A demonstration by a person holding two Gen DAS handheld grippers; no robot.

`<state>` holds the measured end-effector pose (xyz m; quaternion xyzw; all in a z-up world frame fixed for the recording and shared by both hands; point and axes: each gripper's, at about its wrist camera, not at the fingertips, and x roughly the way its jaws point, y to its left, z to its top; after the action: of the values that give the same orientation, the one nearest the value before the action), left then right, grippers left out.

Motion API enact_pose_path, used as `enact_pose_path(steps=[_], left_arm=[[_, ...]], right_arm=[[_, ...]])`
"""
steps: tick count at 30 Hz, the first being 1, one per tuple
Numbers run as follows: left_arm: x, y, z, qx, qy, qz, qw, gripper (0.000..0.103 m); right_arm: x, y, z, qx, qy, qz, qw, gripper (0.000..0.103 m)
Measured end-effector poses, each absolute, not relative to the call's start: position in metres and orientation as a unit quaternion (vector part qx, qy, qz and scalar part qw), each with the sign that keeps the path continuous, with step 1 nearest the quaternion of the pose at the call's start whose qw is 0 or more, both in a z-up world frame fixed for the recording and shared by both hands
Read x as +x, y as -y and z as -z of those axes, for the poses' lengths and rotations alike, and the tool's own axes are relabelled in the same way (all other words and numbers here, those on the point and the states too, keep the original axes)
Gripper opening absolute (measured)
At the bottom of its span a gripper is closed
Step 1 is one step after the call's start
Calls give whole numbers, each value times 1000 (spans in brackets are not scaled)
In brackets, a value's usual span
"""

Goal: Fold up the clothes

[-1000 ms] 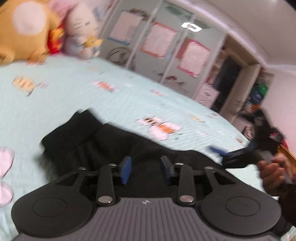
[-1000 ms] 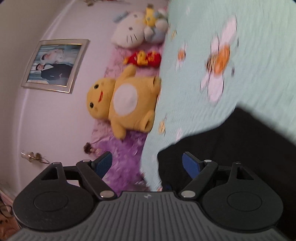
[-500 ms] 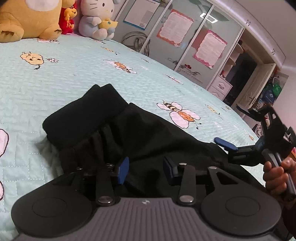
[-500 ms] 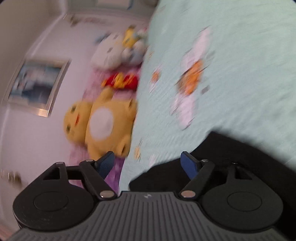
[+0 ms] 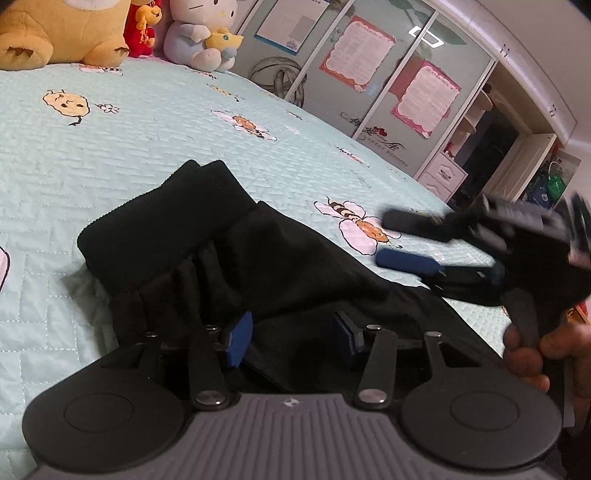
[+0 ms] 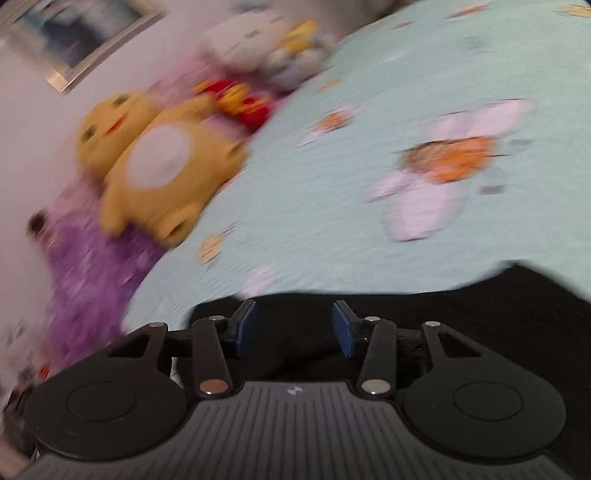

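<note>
I hold a two-finger gripper in each hand over a bed covered with a pale mint quilt printed with cartoon bees and flowers. A black garment lies crumpled on the quilt near me, its thick ribbed band folded over at the far left end and the rest of the cloth trailing right and toward me. My left gripper sits low over the near edge of this garment; its blue pads stand apart with black cloth bunched between them, its jaws are opening, and I cannot tell whether the pads still press on the fabric. My right gripper shows in the left wrist view at the right side, blurred, above the right part of the garment, with my hand wrapped round its handle. Its jaws are closing, the two fingers are apart, and nothing sits between them. In the right wrist view, which is heavily blurred, the same gripper hovers over the garment's dark edge, pads apart over the black cloth. At the far end of the bed rest a yellow plush toy, a small red plush and a white cat plush. Far right stand wardrobe doors with pink notices stuck on them.
</note>
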<state>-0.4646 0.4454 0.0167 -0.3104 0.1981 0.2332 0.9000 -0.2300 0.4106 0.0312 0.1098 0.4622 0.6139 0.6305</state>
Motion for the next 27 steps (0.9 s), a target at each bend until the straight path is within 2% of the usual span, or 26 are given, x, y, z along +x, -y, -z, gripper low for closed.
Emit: enact_pose_path(steps=[4, 7, 9, 12, 14, 15, 17, 21, 27], left_arm=[[-465, -448, -17, -318, -201, -230, 898, 52], [-466, -448, -18, -319, -201, -228, 898, 52], [-469, -451, -18, -325, -196, -223, 898, 53], [-476, -454, -18, -341, -177, -213, 898, 53], [-484, -454, -22, -347, -157, -208, 901, 52], [-490, -452, -25, -345, -143, -207, 904, 52], [-503, -448, -34, -336, -111, -209, 912, 52], [-527, -445, -43, -321, -64, -242, 914, 54], [-536, -459, -33, -340, -65, -273, 898, 54]], right_arm=[[-230, -454, -7, 86, -503, -613, 603, 44], [-225, -468, 7, 61, -501, -581, 639, 16], [-228, -462, -1, 86, -497, -578, 642, 22], [-243, -451, -15, 105, -482, -600, 630, 24], [-246, -454, -12, 102, -495, -600, 620, 39], [-246, -457, -7, 83, -505, -585, 629, 41], [-242, -459, -1, 72, -515, -564, 641, 37], [-248, -454, -10, 91, -502, -560, 652, 39], [-281, -452, -32, 108, -472, -600, 637, 40]])
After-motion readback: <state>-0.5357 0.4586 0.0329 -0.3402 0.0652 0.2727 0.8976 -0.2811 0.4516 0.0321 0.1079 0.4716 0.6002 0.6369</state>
